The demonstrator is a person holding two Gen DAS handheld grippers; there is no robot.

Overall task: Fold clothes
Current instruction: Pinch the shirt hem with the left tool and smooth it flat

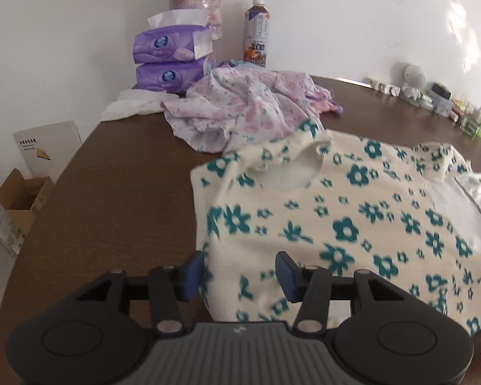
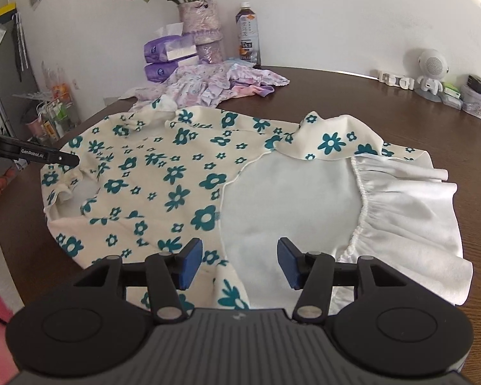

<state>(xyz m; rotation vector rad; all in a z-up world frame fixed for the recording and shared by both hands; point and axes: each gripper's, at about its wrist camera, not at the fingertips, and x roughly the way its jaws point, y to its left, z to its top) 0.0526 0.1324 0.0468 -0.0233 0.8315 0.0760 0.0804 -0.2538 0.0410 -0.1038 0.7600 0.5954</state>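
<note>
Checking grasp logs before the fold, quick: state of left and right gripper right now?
Left gripper: jaws open, holding nothing, over the near edge of the floral garment.
Right gripper: jaws open, holding nothing, above the same garment.

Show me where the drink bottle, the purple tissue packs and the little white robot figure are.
Drink bottle [image 2: 248, 37], right wrist view, on its label.
Purple tissue packs [image 1: 170, 48], left wrist view, on the upper pack's front.
White robot figure [image 2: 432, 62], right wrist view, on its round head.

Your dress [image 1: 352, 224] blurs in the left view; its hem is hidden behind the right gripper [image 2: 239, 268].
</note>
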